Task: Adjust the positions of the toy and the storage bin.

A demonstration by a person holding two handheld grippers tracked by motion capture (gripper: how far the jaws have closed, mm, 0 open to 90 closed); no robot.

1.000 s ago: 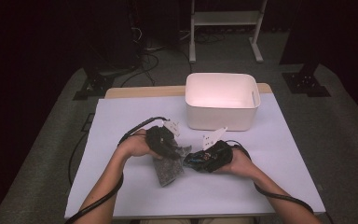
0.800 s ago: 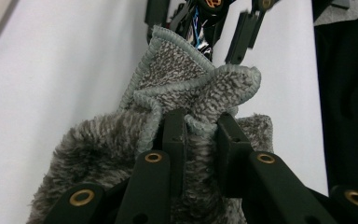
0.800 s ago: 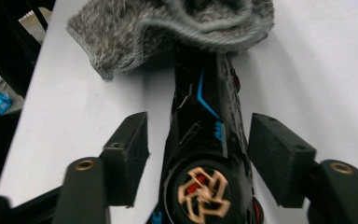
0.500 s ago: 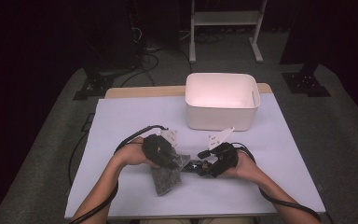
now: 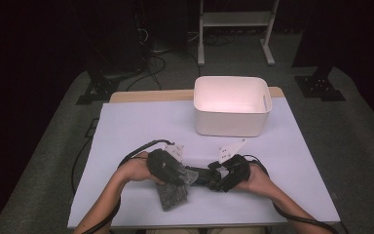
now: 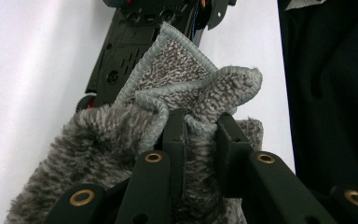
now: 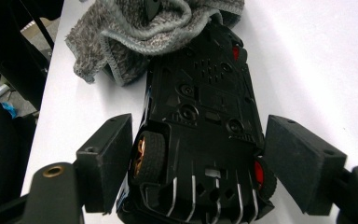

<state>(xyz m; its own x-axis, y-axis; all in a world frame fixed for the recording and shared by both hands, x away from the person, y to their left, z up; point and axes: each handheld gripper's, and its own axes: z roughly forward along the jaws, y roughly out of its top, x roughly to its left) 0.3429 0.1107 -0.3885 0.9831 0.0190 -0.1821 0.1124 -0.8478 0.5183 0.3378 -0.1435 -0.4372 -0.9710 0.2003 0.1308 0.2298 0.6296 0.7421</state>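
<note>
A black toy car lies belly up on the white table, between the two hands. My right gripper straddles its near end. Its jaws have just been opening, and its pads stand beside the wheels without pressing on them. My left gripper is shut on a fold of a fluffy grey cloth. The cloth drapes over the car's far end and trails toward the table's near edge. In the high view the left gripper and the right gripper face each other.
An empty white bin stands at the back right of the table. Cables run from both grippers, one looping over the table's left side. A dark floor and a metal stand lie beyond the table.
The left hand has come toward the near edge with the cloth. The right gripper's jaws have widened around the car, which stays put on the table.
</note>
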